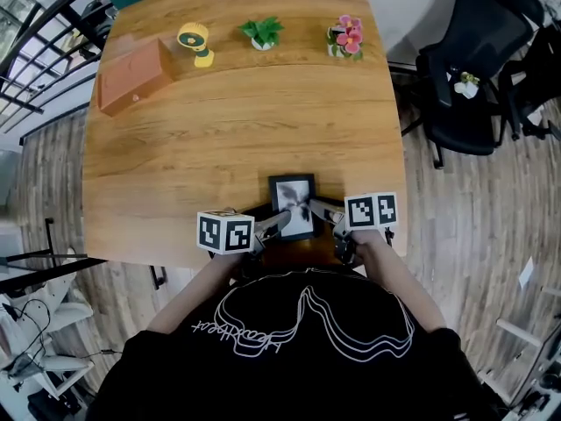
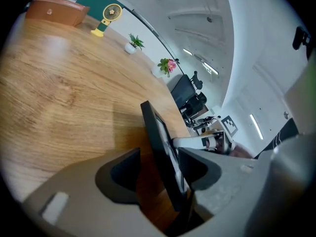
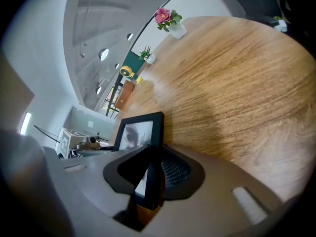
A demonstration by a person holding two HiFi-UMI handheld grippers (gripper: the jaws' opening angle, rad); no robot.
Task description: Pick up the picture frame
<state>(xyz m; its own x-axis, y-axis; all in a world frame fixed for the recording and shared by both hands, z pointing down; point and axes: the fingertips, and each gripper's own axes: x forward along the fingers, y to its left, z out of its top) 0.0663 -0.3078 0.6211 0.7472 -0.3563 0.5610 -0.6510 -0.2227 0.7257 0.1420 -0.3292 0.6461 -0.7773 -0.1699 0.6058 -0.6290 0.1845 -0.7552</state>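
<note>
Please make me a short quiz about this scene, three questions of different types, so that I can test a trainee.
1. True or false: the picture frame stands at the far edge of the table, away from the person.
2. Which thing stands between the yellow desk fan and the pink flowers? A) a green potted plant B) a mug C) a book
3. Fill in: the left gripper and the right gripper both have the ______ between their jaws.
Key: 1 false; 2 A; 3 picture frame.

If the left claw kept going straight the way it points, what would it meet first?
The picture frame, already standing between the left claw's parted jaws; just past it, probably the right claw, though depth is unclear.
</note>
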